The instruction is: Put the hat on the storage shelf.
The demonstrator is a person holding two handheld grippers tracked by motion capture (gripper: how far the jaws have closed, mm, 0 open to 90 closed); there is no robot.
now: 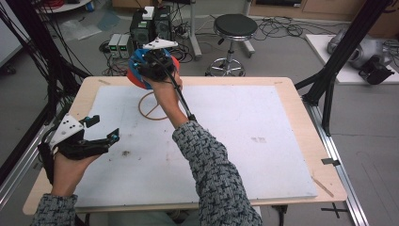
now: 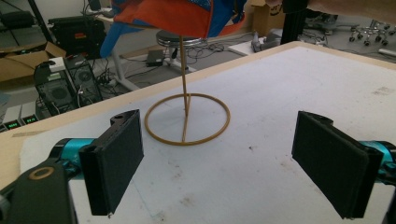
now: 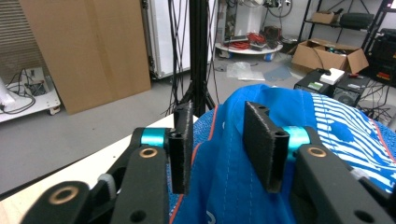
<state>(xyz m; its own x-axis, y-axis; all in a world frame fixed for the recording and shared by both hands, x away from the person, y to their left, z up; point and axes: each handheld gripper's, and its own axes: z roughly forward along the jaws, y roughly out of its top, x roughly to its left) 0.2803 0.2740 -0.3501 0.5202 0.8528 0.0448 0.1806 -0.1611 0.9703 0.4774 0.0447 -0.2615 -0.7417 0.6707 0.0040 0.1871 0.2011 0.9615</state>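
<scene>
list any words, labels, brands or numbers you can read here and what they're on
None can be read.
Blue and orange fabric cap on the wooden ring stand: white stripe pattern, no letters.
Small green displays on the grey boxes on the floor: too small and blurred.
Brown cardboard boxes: no legible print.

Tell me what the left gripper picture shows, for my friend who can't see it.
A blue and orange cap sits atop a thin wooden stand with a ring base on a white table. The left gripper is open in front, apart from the stand.
</scene>
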